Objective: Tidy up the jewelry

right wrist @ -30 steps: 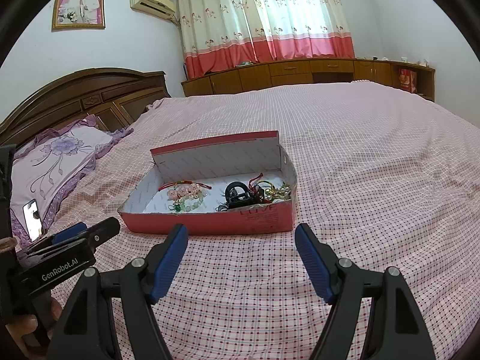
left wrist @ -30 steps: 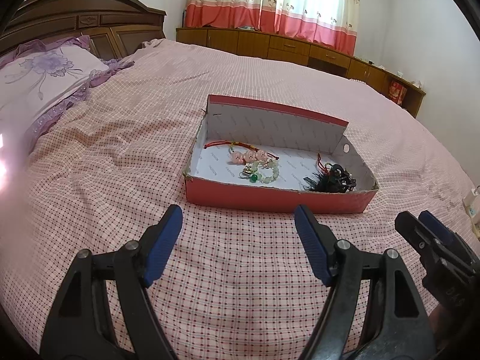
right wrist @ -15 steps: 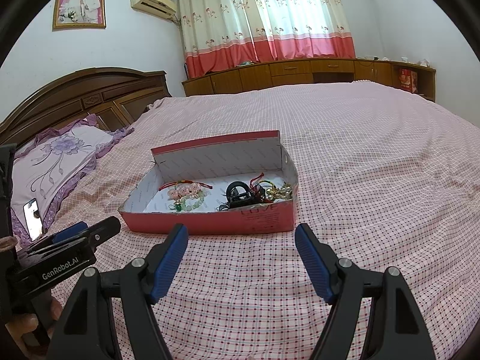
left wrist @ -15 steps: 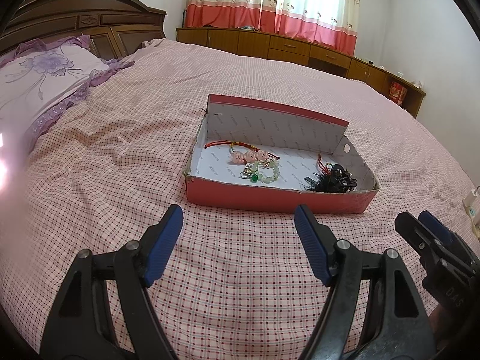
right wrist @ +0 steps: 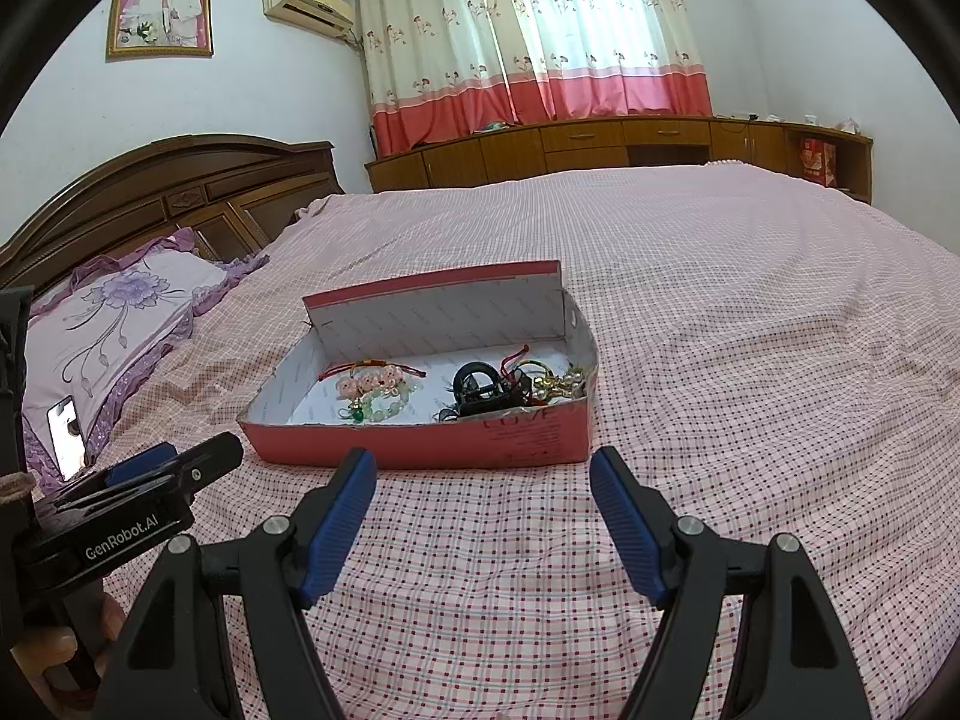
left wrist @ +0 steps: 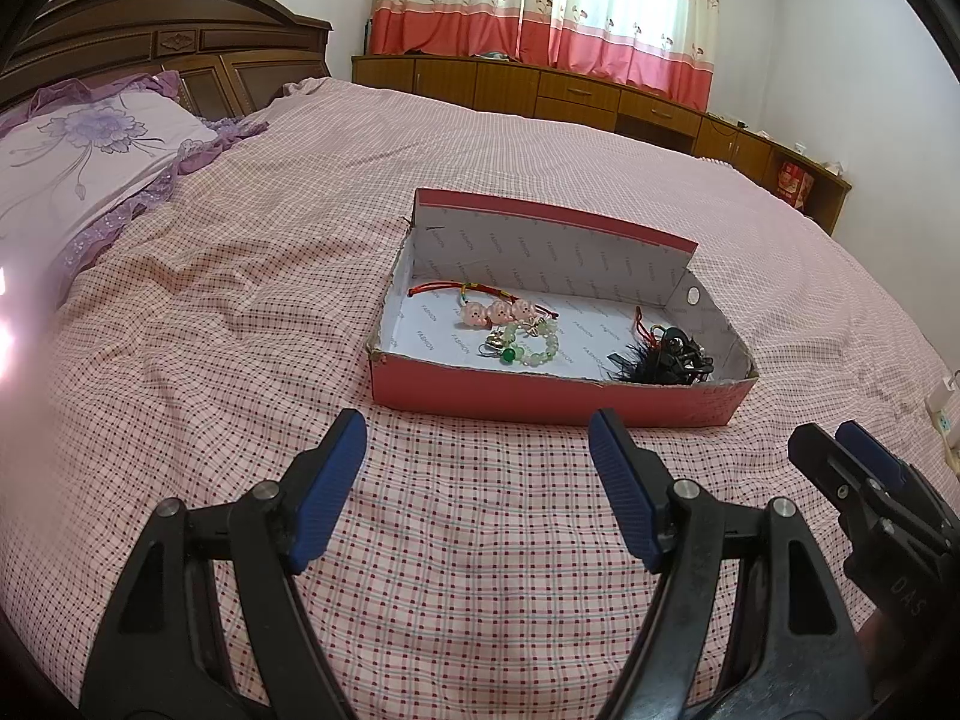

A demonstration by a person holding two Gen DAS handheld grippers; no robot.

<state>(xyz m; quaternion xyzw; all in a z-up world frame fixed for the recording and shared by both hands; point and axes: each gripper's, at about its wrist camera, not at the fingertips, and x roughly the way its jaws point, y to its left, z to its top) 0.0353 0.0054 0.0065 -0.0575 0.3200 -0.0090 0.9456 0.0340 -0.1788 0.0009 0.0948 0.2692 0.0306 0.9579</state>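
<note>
A red box [left wrist: 540, 387] lies on the checked bedspread [left wrist: 240, 312], its lid flap upright along the far side. Inside the box, a red cord bracelet with pink charms [left wrist: 495, 312] and a pale green bead bracelet [left wrist: 534, 345] lie touching near the middle, and a dark tangle of jewelry [left wrist: 666, 360] fills the right-hand near corner. The left gripper [left wrist: 477, 492] and right gripper [right wrist: 483, 510] hover just short of the box's near wall, jaws wide apart and holding nothing.

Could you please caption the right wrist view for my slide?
Open right hand-held gripper faces a red cardboard box of jewelry on a pink checked bedspread.
</note>
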